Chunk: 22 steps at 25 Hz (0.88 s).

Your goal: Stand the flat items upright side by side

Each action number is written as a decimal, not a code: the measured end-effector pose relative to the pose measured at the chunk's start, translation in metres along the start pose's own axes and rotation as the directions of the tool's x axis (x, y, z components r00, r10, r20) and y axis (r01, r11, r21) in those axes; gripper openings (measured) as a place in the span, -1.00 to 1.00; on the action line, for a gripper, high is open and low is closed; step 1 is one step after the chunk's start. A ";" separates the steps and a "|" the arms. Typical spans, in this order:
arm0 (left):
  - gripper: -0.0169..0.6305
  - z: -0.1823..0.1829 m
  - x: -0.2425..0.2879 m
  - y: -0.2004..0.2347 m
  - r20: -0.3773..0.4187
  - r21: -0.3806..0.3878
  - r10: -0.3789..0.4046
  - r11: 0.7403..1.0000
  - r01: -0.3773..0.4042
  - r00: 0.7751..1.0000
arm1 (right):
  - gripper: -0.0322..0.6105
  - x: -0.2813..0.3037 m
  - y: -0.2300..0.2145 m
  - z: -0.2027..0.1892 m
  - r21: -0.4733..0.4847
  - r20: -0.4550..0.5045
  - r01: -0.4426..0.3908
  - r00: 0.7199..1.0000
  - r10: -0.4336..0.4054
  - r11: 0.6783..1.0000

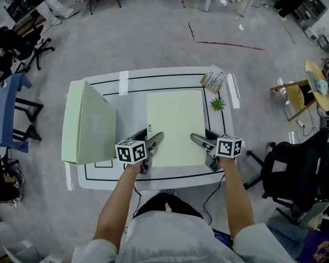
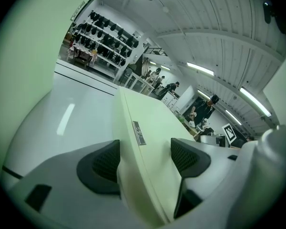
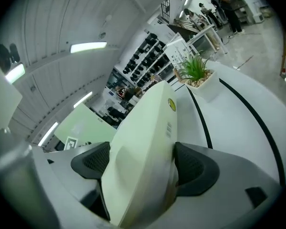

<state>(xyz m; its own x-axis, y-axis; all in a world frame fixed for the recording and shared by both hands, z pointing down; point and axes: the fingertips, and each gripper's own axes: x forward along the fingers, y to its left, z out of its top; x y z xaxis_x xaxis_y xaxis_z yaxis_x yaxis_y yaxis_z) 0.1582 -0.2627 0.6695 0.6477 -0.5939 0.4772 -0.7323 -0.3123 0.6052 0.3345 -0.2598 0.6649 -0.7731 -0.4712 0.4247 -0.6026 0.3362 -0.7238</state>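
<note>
A pale green flat folder (image 1: 175,125) lies in the middle of the white table (image 1: 131,100). A second pale green folder (image 1: 93,122) stands upright at the table's left. My left gripper (image 1: 149,147) straddles the flat folder's near left corner. In the left gripper view the folder (image 2: 152,128) fills the gap between the jaws (image 2: 143,161), and whether the pads press on it does not show. My right gripper (image 1: 202,144) straddles the near right edge. Its jaws (image 3: 140,163) stand wide, with the folder (image 3: 143,137) between them.
A small potted plant (image 1: 217,103) and a stack of printed cards (image 1: 213,81) sit at the table's far right corner. A black office chair (image 1: 296,174) stands to the right of the table. A blue table (image 1: 3,114) stands to the left.
</note>
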 end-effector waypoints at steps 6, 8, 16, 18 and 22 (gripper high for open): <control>0.13 0.001 0.001 -0.002 -0.004 -0.016 -0.033 0.999 0.033 0.999 | 0.14 -0.021 0.002 0.013 0.146 0.086 -0.072 0.994 0.060 0.987; 0.13 0.001 0.003 -0.007 -0.002 -0.020 -0.047 0.999 0.047 0.999 | 0.11 -0.026 0.002 0.018 0.192 0.115 -0.079 0.992 0.058 0.978; 0.13 -0.003 0.004 -0.013 -0.009 -0.023 -0.086 0.996 0.086 0.996 | 0.21 -0.027 0.015 0.016 0.263 0.149 -0.176 0.979 0.140 0.949; 0.14 -0.003 0.004 -0.014 -0.001 -0.040 -0.105 0.994 0.104 0.995 | 0.24 -0.025 0.031 0.021 0.263 0.173 -0.254 0.962 0.213 0.931; 0.14 -0.004 0.001 -0.014 0.005 -0.041 -0.103 0.994 0.103 0.995 | 0.24 -0.023 0.024 0.015 0.250 0.126 -0.187 0.979 0.160 0.950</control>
<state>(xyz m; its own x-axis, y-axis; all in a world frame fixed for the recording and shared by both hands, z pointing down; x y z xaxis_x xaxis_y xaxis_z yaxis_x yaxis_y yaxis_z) 0.1696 -0.2565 0.6642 0.7185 -0.5625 0.4091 -0.6523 -0.3410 0.6769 0.3413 -0.2532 0.6292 -0.8281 -0.5104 0.2318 -0.3784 0.2038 -0.9029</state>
